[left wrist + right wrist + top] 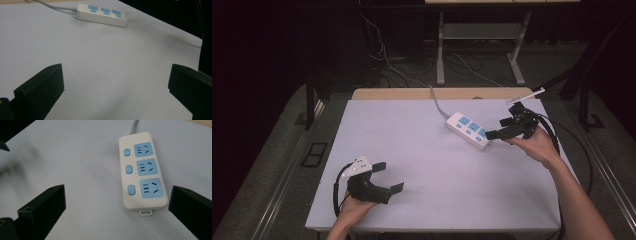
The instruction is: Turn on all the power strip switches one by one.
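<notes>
Table: a pale grey-white table top [432,150] is seen from above, with a strip of bare wood along its far edge.

Power strip: a white power strip [468,130] is laid flat on the far right part of the table. Three blue sockets and three blue switches are counted on it in the right gripper view [142,171].

Long axis: in the high view the strip is set on a diagonal, running from far-left to near-right.

Which way it points: the corded end is turned toward the far edge; the grey cord [437,102] is led off over that edge. The free end, with its small mounting tab [145,212], is pointed at the right gripper.

Right gripper: the right gripper [497,131] is held at the strip's near-right end, jaws spread wide. In its own view the strip's free end is framed between the two black jaws, much nearer to the right-hand one. Contact cannot be judged with certainty; a thin gap seems to be left.

Left gripper: the left gripper [388,176] is held low at the near left corner, well apart from the strip, jaws also spread wide, nothing between them. In its own view the strip [101,14] is seen far off across bare table.

Hands: each gripper is gripped from behind by a hand, the right hand [539,145] reaching in from the bottom right.
</notes>
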Tool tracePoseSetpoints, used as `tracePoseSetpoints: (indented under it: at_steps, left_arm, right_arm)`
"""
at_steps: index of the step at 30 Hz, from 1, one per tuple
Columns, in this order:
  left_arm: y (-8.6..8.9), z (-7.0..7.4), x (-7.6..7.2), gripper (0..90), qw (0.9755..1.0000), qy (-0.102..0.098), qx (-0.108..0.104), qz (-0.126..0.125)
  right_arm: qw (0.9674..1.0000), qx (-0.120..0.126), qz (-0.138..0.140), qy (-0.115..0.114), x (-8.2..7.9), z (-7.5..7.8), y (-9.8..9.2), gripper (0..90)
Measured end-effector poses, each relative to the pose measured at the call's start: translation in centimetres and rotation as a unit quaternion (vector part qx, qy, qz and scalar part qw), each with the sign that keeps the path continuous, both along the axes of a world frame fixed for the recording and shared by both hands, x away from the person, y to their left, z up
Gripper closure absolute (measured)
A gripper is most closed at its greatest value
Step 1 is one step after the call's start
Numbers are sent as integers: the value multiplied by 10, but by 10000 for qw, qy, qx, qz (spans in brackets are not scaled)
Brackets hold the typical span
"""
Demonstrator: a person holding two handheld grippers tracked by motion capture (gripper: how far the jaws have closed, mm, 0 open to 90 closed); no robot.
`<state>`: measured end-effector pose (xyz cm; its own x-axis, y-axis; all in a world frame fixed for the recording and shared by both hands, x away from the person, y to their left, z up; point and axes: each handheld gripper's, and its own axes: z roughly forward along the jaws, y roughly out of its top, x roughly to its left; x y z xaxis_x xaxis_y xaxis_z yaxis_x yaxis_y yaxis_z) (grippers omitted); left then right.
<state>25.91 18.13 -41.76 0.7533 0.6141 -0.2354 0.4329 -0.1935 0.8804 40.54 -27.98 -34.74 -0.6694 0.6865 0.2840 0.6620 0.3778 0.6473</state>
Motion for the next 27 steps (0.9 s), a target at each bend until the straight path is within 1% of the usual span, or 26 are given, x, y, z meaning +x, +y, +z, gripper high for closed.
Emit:
tracePoseSetpoints:
  at_steps: [1, 5, 6, 7, 8, 9, 10, 12, 13, 15, 16, 17, 21, 24, 26, 27]
  left_arm:
    - [0, 0, 0, 0, 10000, -1, 0, -5]
    - [1, 0, 1, 0, 10000, -5, -3, 5]
    - [2, 0, 1, 0, 10000, -6, -8, 13]
    - [2, 0, 1, 0, 10000, -8, -19, 19]
    - [2, 0, 1, 0, 10000, -8, -20, 20]
    - [3, 0, 1, 0, 10000, -10, -17, 15]
    - [3, 0, 1, 0, 10000, -9, -17, 17]
    - [2, 0, 1, 0, 10000, -7, -20, 16]
    - [2, 0, 1, 0, 10000, -8, -18, 11]
    - [3, 0, 1, 0, 10000, -22, -18, 11]
    - [3, 0, 1, 0, 10000, -23, -19, 14]
    - [4, 0, 1, 0, 10000, -16, -25, 16]
    - [5, 1, 1, 0, 10000, -14, -40, 41]
    - [5, 1, 1, 0, 10000, -12, -38, 37]
    - [4, 1, 1, 0, 10000, -22, -8, 21]
    - [4, 0, 1, 0, 10000, -31, -2, 10]
  right_arm:
    - [10000, 0, 0, 0, 0, 0, 0, 8]
    - [9999, 0, -118, 45, 9, 1, -1, 9]
    - [9999, 11, -97, 57, 13, 1, -2, 73]
    - [9999, 11, -97, 57, 13, 1, -2, 73]
    - [10000, 10, -92, 28, 14, 1, -2, 96]
    - [10000, 8, -89, 1, 15, 1, -2, 151]
    - [10000, 38, -68, -15, 16, 1, -3, 163]
    - [10000, 76, -58, 15, 19, -1, -2, 240]
    - [10000, 76, -58, 15, 19, -1, -2, 240]
    - [9999, 151, -11, 55, 21, -3, -2, 303]
    - [9997, 229, -17, 88, 23, -5, -1, 338]
    - [9997, 229, -17, 88, 23, -5, -1, 338]
    - [9994, 307, -38, 131, 26, -8, -1, 429]
    - [9995, 267, -26, 173, 28, -11, 0, 552]
    - [9996, 194, -14, 181, 30, -14, 0, 674]
    - [9995, 217, 62, 204, 32, -16, -1, 754]
